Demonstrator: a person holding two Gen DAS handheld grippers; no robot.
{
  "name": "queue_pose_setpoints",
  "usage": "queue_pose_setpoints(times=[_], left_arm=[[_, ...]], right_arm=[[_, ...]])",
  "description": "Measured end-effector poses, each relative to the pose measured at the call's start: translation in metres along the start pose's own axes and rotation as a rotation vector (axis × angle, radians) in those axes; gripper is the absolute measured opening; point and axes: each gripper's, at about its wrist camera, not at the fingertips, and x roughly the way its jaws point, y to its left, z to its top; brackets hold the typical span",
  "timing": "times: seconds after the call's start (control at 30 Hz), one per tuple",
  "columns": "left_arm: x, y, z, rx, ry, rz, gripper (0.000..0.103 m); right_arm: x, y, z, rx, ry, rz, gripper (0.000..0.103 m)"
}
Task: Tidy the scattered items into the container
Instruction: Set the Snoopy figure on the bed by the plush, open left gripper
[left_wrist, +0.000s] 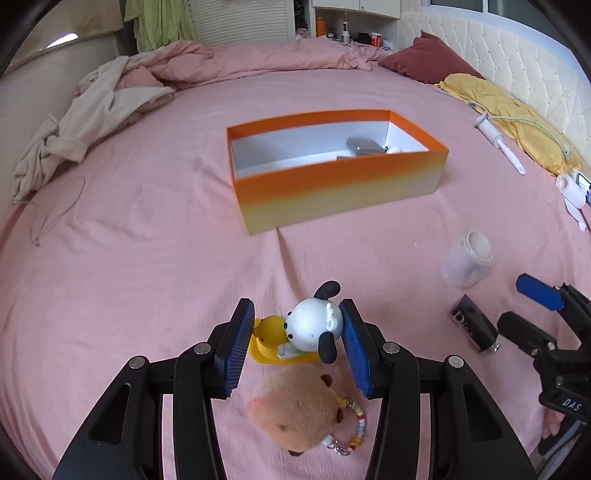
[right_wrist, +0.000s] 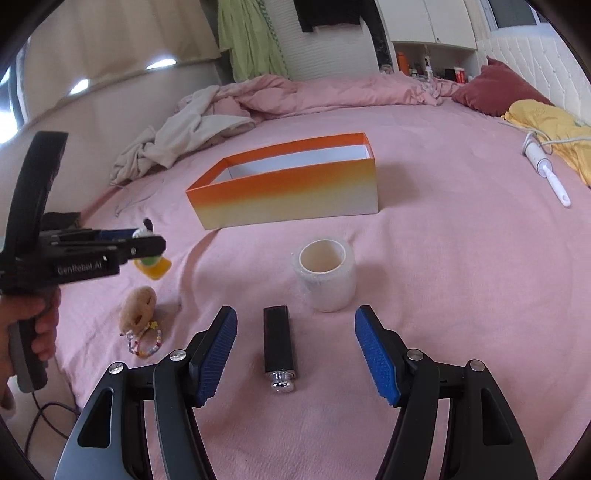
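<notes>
An orange box stands open on the pink bed, with a grey tin inside; it also shows in the right wrist view. My left gripper is shut on a white dog figurine on a yellow base, held above a tan plush keychain. My right gripper is open, its fingers on either side of a black lipstick tube lying on the bed. A clear tape roll stands just beyond the tube.
A white lint roller and a yellow pillow lie at the right. Crumpled beige clothes and a pink duvet lie at the far left. A thin cord lies on the sheet.
</notes>
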Motion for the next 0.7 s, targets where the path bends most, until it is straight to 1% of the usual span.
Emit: queue_pose_setpoints(times=[0.07,0.13,0.17,0.2,0.23,0.5,0.7], left_arm=[[0.006,-0.002,-0.012,-0.012,-0.002,-0.004,0.049],[0.014,-0.005,-0.019,0.002,0.015,0.001,0.057],[0.017,-0.007,-0.021,0.002,0.034,0.014,0.058],[0.019,-0.008,-0.023,0.003,0.044,0.030,0.063],[0.021,-0.009,-0.024,0.004,0.049,0.045,0.066],[0.005,-0.015,-0.024,0.008,-0.024,0.055,0.067],[-0.003,-0.009,-0.025,-0.043,-0.071,0.047,0.067]], right_arm=[[0.000,-0.001,-0.003,-0.001,0.004,-0.015,0.066],[0.000,-0.002,-0.006,-0.002,0.009,-0.029,0.066],[0.000,-0.002,-0.008,-0.002,0.011,-0.036,0.066],[0.000,-0.003,-0.009,-0.002,0.013,-0.044,0.066],[0.000,-0.003,-0.011,-0.003,0.016,-0.051,0.066],[-0.003,-0.003,-0.011,-0.013,0.006,-0.056,0.066],[-0.004,-0.005,-0.010,-0.007,-0.011,-0.057,0.066]])
